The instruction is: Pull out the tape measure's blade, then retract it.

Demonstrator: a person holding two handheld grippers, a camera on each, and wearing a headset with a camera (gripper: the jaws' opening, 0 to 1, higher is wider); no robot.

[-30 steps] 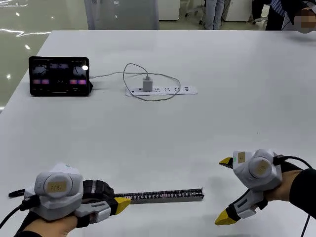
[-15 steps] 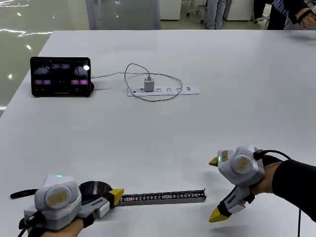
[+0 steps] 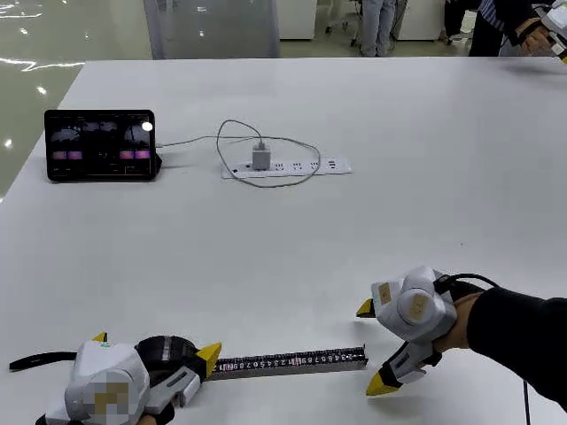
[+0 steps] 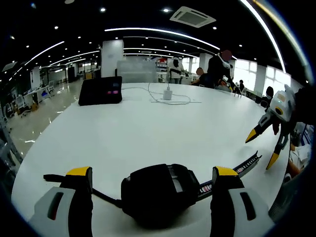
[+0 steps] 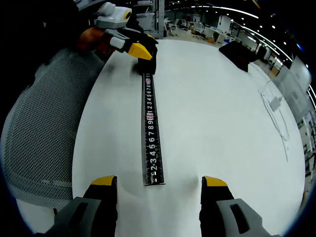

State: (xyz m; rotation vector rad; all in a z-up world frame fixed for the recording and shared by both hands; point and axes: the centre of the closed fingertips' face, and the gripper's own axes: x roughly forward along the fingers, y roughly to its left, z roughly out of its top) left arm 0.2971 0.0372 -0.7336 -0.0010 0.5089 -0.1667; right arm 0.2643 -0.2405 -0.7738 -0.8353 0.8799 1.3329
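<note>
The tape measure's black case [image 3: 165, 349] lies on the white table near its front edge, with the black numbered blade [image 3: 288, 361] stretched out flat to the right. My left gripper [image 3: 154, 345] is open and straddles the case [image 4: 158, 195], a small gap showing on each side. My right gripper [image 3: 369, 347] is open at the blade's free end. In the right gripper view the blade's end [image 5: 154, 180] lies between the spread yellow tips of the right gripper [image 5: 159, 180], touching neither, and the blade [image 5: 149, 118] runs away to the case and the left gripper [image 5: 129, 37].
A dark tablet [image 3: 99, 144] stands at the back left. A white power strip [image 3: 285, 166] with a charger and looped cable lies mid-table. The case's black strap [image 3: 40, 360] trails left. People stand beyond the far edge.
My right gripper has moved left and now has its tips on either side of the blade's end. The left gripper has slid slightly left along the case. The blade's length looks unchanged.
</note>
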